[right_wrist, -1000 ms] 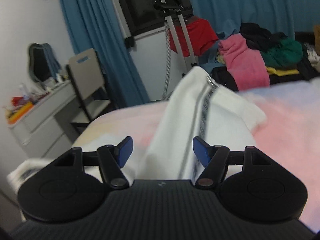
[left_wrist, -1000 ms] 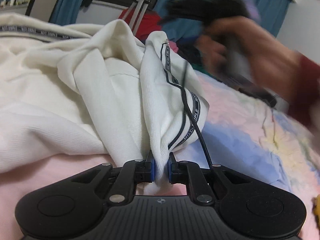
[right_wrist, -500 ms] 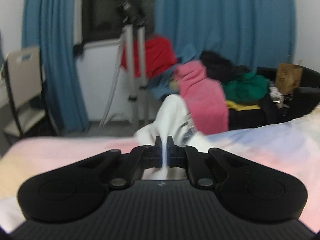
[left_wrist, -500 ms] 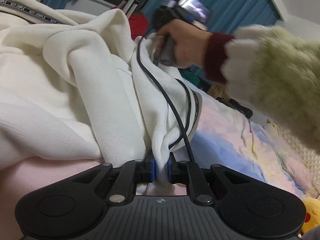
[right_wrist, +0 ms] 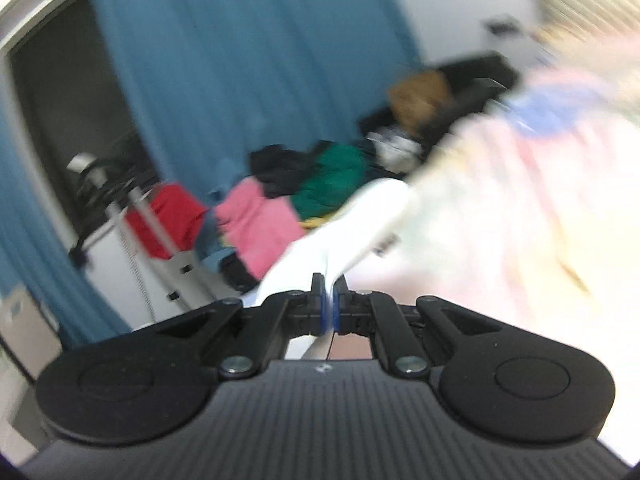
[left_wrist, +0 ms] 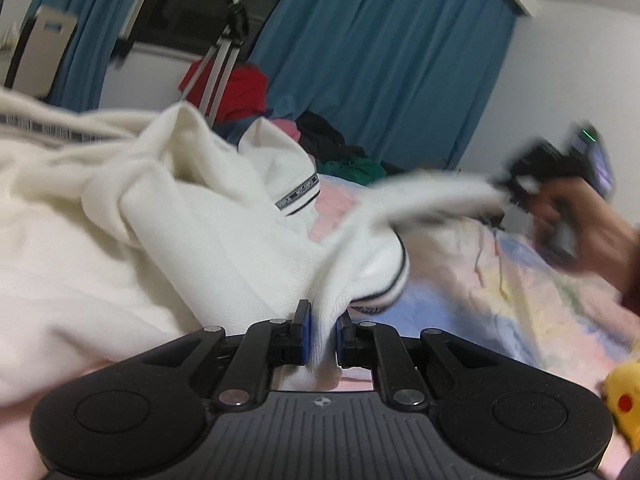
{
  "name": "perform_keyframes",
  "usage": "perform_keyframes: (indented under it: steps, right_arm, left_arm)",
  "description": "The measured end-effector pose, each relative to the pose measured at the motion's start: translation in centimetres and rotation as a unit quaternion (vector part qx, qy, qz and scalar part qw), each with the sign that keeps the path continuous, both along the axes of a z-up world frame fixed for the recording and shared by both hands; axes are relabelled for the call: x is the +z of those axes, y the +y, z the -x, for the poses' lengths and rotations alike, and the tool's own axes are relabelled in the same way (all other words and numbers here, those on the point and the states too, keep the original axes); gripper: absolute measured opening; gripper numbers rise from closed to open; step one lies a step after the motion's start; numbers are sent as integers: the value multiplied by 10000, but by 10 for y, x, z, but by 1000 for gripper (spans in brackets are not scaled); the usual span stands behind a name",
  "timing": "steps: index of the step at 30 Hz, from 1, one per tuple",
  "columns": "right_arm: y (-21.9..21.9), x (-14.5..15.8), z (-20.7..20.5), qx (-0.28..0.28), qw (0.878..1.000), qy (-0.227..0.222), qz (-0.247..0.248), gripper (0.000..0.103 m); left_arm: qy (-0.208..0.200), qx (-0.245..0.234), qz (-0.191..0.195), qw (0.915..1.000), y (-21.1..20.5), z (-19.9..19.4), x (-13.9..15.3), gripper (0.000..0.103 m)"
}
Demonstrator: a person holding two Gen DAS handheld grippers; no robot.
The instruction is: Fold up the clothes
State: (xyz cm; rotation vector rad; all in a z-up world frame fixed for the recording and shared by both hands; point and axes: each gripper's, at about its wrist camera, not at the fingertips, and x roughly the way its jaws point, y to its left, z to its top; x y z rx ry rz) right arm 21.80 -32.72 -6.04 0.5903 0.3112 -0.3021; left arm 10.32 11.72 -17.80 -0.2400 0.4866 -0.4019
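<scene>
The right gripper point(left_wrist: 520, 186) and the hand point(left_wrist: 580, 232) at three o'clock are smeared by motion blur. The white garment point(left_wrist: 200, 240) runs off the nine o'clock edge. The yellow toy point(left_wrist: 622, 400) is cropped at four o'clock.

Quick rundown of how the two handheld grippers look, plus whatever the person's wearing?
Both match: the left gripper and right gripper have matte black bodies with a ribbed centre, round discs either side, silver screws on black linkage arms and blue pads on the jaws. From the left wrist view, the right unit carries a small green light. A dark red cuff shows at the wrist.
</scene>
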Motion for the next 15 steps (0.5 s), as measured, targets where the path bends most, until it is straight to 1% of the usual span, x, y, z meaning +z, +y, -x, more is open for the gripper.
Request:
perform_keyframes:
  steps: [2,4,6,8,10,11,13,15]
  right_arm:
    - [-35,-22,42,-224,9985,87,-501,6]
    - [-63,-51,76,-366,9912,270,-1245,6]
    - [-80,-82,100,-448,9775,543,-1990,6]
    - [-93,-108,114,-396,9548,758,-2847,9]
    - [-98,-123,120,-179,9395,713,-3347,9]
    - [-99,-127,118,-105,9345,703,-3488,10]
    - [-102,-133,110,24,9275,680,-3676,20]
    - [-103,-141,100,191,9241,674,-3756,58]
  left_arm:
    - [-60,-8,-247,9997,-7,5,2,12]
    - [-85,5,-510,9987,-20,9,0,12]
    - [-36,48,-618,9981,-23,10,-3,12]
    - [13,91,-725,9973,-26,12,-6,13]
    - [52,127,-827,9965,-30,12,-8,13]
    - [45,127,-866,9962,-30,13,-7,13]
    - [32,137,-930,9956,-32,15,-6,13]
    - [24,142,-927,9956,-32,22,-5,13]
